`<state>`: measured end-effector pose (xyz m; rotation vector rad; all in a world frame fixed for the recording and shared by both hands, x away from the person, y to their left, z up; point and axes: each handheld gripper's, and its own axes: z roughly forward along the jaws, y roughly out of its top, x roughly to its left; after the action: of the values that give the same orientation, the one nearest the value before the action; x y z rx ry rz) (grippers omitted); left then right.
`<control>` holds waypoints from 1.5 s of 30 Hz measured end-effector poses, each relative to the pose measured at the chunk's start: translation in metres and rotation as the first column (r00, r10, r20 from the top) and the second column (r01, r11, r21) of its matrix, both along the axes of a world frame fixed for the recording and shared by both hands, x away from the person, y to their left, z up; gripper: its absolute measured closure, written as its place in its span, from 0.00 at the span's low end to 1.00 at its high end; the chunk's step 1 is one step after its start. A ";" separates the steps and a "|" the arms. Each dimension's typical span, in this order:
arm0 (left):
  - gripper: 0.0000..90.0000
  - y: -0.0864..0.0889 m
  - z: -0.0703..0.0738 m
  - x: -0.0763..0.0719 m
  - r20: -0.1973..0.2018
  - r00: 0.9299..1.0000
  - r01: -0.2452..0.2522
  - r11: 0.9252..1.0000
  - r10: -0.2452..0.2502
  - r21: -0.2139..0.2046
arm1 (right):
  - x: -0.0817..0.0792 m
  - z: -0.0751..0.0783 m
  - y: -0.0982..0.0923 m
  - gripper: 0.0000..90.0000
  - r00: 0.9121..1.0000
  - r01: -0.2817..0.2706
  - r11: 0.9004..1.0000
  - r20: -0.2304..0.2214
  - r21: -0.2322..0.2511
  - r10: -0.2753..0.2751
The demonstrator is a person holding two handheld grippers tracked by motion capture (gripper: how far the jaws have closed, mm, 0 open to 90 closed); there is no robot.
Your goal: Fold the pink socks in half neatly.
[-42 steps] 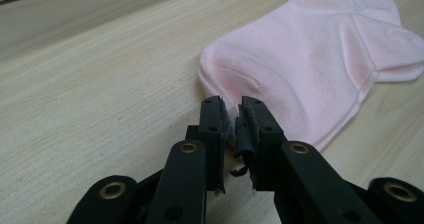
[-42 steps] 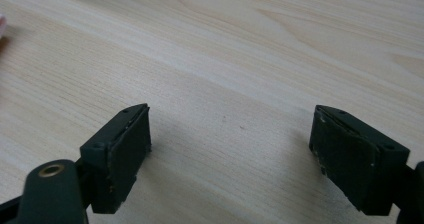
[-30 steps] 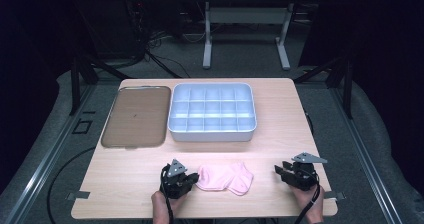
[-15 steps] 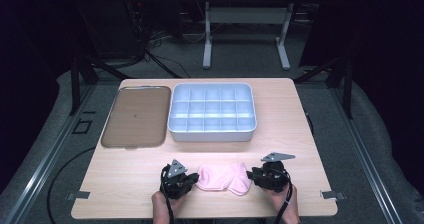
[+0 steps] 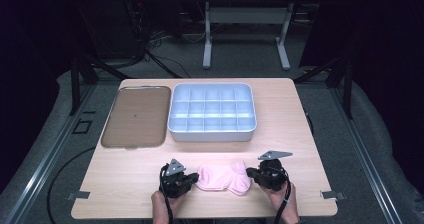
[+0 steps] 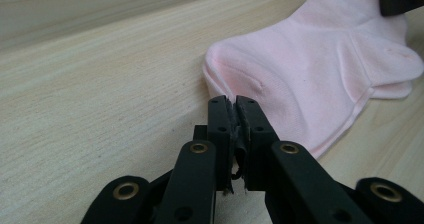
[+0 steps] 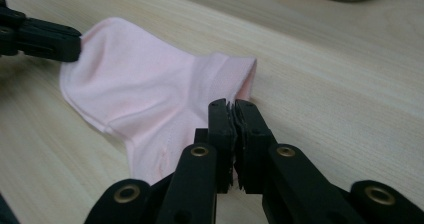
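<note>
My right claw [image 5: 252, 174] has just slid in and pinched shut on the cuff end of the small pink cotton sock [image 5: 224, 179] lying on the pale wooden worktop [image 5: 280, 114], matching my left claw [image 5: 192, 178] clamped on the toe, so I can now lift it.

Pale pink sock [image 5: 223, 178], black tools, light-grey divided tray [image 5: 212, 112], brown lid [image 5: 134, 116], light wood-grain table [image 5: 125, 169].

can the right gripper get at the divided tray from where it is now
Probably yes. The right gripper is shut on the pink sock at the table's near edge, and bare tabletop lies between it and the divided tray. Nothing blocks the way, though the left gripper pinches the sock's other end.
</note>
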<state>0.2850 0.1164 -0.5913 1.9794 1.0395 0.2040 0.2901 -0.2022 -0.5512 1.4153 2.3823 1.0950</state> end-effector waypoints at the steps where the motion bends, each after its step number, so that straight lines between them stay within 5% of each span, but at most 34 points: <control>1: 0.95 0.000 0.000 0.000 0.000 1.000 0.000 1.000 0.000 -0.001 | -0.001 0.002 0.001 0.96 1.000 -0.006 1.000 0.010 0.007 0.006; 16: 0.95 0.000 0.000 0.000 -0.001 1.000 0.001 1.000 -0.001 -0.002 | -0.005 0.040 0.043 0.97 0.987 -0.146 0.989 0.068 0.017 0.145; 30: 0.95 0.001 0.000 0.001 -0.004 1.000 0.002 1.000 -0.002 -0.005 | 0.011 0.024 0.117 0.96 0.945 -0.326 0.945 0.039 0.005 0.325; 32: 0.95 0.001 0.000 0.001 -0.004 1.000 0.002 1.000 -0.002 -0.005 | 0.015 0.017 0.122 0.88 0.938 -0.346 0.938 0.029 0.018 0.345; 34: 0.95 0.001 0.000 0.001 -0.004 1.000 0.001 1.000 -0.001 -0.006 | 0.017 0.014 0.120 0.69 0.931 -0.365 0.930 0.023 0.042 0.364; 37: 0.95 0.000 0.000 0.000 -0.004 1.000 0.001 1.000 -0.001 -0.003 | 0.013 0.020 0.103 0.65 0.937 -0.345 0.933 0.087 0.099 0.337; 40: 0.95 0.000 0.000 0.001 -0.005 1.000 0.001 1.000 -0.002 -0.005 | 0.012 0.024 0.083 0.64 0.959 -0.275 0.955 0.096 0.107 0.265; 42: 0.95 0.001 0.000 0.001 -0.005 1.000 0.001 1.000 -0.001 -0.005 | 0.013 0.020 0.075 0.63 0.971 -0.230 0.972 0.075 0.051 0.226; 45: 0.95 0.000 0.000 0.000 -0.002 1.000 0.001 1.000 -0.001 -0.001 | 0.013 0.009 0.073 0.59 0.981 -0.191 0.981 0.026 -0.035 0.192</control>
<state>0.2853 0.1167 -0.5914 1.9791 1.0400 0.2008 0.3031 -0.1296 -0.5418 1.1709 2.5452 1.1057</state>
